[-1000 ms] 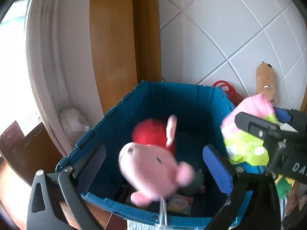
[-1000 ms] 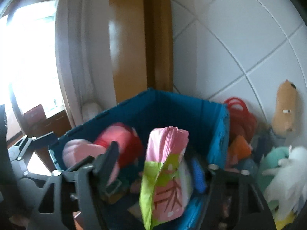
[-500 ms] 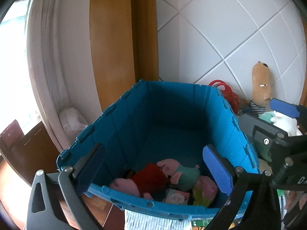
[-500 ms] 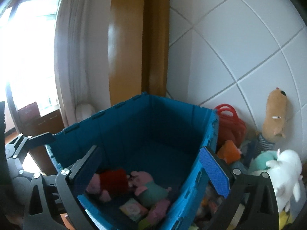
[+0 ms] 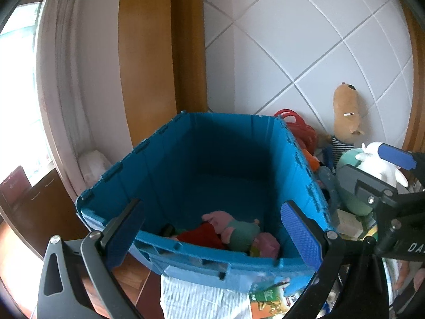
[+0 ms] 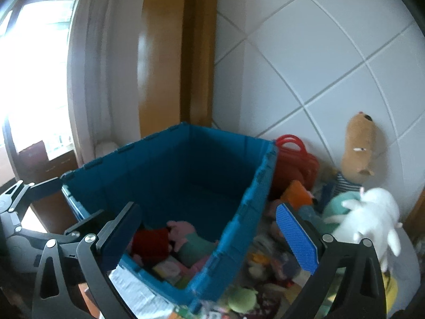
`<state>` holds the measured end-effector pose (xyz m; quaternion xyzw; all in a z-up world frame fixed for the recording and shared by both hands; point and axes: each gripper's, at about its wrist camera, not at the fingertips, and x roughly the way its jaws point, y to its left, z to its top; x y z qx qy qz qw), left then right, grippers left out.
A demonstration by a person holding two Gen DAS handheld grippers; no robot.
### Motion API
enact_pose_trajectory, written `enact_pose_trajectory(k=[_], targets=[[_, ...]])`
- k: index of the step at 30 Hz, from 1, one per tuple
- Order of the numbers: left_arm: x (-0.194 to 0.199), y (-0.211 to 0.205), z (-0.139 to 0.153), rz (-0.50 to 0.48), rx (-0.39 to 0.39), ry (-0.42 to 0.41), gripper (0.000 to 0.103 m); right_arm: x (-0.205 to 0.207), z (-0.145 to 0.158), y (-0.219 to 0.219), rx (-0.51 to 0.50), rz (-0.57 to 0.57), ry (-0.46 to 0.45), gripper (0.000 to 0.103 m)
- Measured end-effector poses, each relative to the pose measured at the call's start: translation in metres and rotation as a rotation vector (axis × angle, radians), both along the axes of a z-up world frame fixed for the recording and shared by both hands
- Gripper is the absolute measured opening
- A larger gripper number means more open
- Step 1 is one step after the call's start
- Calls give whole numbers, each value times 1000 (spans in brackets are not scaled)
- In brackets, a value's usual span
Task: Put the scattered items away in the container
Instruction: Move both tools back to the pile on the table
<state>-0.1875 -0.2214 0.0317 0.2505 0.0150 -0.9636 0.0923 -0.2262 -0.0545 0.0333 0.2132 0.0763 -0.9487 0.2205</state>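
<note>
Toys left: white plush (image 6: 372,220), brown plush (image 6: 357,151) and others, heaped right of the blue bin (image 6: 239,212).
Handling: likely light, soft, squashy; pinch the body's middle.
Left gripper (image 5: 212,234): jaws wide, empty, tilted down over bin.
Right gripper (image 6: 209,235): jaws wide, empty, straddling the bin's right wall.

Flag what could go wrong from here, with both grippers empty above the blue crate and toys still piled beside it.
1. The right gripper straddles the blue crate wall; reaching right could clip it.
2. The two grippers sit close; the left gripper could bump the right.
3. The white plush lies atop a loose pile and may tumble when neighbours are pulled.
</note>
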Motion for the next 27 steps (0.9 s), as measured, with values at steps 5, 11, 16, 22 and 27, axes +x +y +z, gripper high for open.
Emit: enact_pose_trajectory(k=[5, 11, 16, 22, 27], targets=[[7, 22, -2, -12, 18, 0, 103, 10, -3, 34, 5, -40, -2, 103], [15, 67, -3, -44, 14, 6, 103, 22, -10, 85, 18, -98, -4, 103], [20, 118, -7, -71, 10, 4, 103, 33, -16, 144, 0, -141, -18, 103], [24, 190, -16, -100, 12, -8, 103, 43, -26, 225, 7, -179, -45, 103], [26, 249, -27, -134, 13, -31, 103, 50, -28, 282, 1, -214, -52, 103]])
